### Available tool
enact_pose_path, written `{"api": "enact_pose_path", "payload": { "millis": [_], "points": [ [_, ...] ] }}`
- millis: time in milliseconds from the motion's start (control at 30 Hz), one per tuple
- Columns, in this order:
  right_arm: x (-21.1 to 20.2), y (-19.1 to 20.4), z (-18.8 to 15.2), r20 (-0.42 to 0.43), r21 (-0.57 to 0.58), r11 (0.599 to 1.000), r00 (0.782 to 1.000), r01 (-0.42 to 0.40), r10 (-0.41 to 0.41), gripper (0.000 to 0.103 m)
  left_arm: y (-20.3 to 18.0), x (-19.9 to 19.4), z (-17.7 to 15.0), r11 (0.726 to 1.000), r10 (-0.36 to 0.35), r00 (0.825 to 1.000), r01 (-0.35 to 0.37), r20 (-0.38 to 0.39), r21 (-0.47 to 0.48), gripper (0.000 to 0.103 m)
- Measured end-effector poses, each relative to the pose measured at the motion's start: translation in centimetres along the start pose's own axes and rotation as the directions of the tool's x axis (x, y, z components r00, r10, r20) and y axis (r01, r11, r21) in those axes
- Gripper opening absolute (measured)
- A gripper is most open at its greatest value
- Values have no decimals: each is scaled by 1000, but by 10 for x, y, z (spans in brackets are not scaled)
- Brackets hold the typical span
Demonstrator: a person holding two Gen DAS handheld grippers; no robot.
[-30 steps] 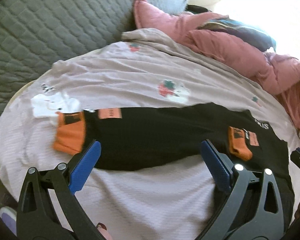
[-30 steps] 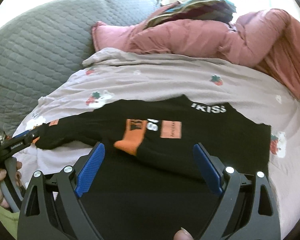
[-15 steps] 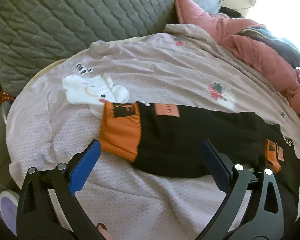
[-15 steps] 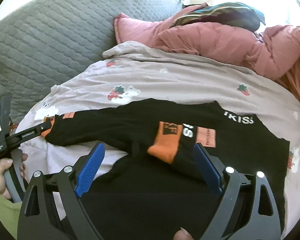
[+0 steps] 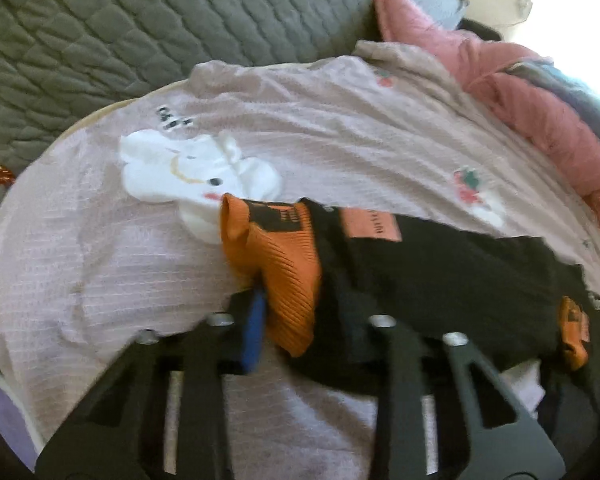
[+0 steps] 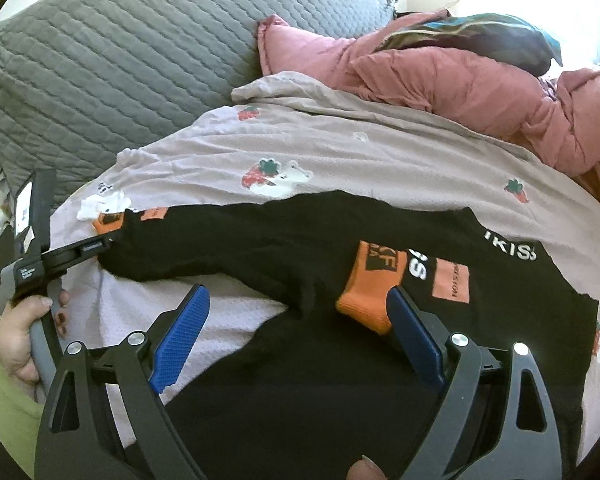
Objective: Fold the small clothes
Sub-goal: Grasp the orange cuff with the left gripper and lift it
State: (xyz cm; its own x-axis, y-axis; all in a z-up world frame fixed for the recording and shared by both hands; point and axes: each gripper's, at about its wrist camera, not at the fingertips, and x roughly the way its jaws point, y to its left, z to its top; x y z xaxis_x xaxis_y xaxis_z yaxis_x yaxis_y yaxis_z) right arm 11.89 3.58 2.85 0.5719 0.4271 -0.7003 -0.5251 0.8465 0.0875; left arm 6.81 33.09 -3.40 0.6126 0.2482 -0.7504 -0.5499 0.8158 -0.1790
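Observation:
A small black sweater with orange cuffs lies on a pale lilac sheet. Its left sleeve stretches out to the left. My left gripper is shut on that sleeve's orange cuff; it also shows in the right wrist view at the sleeve end. The other sleeve is folded across the chest, with its orange cuff by my right gripper's inner finger. My right gripper is open and empty over the sweater's lower body.
A grey quilted cushion lies behind the sheet. A pink padded jacket is heaped at the back right with a dark striped garment on it. A white animal print marks the sheet beside the cuff.
My left gripper moved left along the sleeve to its orange cuff and closed on it. My right gripper stayed open and shifted slightly over the sweater's body.

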Motion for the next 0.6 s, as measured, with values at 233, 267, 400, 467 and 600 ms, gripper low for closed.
{"api": "enact_pose_path", "payload": {
  "millis": [233, 267, 400, 467, 600],
  "points": [
    [-6, -27, -9, -7, 69, 997, 1000, 26, -25, 89, -20, -37, 7, 988, -155, 983, 152, 98, 37, 9],
    [-8, -30, -10, -4, 76, 997, 1000, 28, -28, 89, -25, -43, 7, 984, -178, 978, 174, 105, 46, 9],
    [-19, -48, -14, 9, 114, 993, 999, 43, -45, 89, -46, -62, 8, 963, -264, 957, 256, 118, 82, 9],
    [-26, -58, -16, 20, 139, 989, 998, 48, -51, 89, -60, -74, 6, 951, -301, 946, 288, 121, 110, 9],
    [-41, -79, -22, 42, 190, 980, 997, 57, -66, 89, -91, -90, 2, 928, -353, 929, 332, 114, 169, 9]
  ]
}}
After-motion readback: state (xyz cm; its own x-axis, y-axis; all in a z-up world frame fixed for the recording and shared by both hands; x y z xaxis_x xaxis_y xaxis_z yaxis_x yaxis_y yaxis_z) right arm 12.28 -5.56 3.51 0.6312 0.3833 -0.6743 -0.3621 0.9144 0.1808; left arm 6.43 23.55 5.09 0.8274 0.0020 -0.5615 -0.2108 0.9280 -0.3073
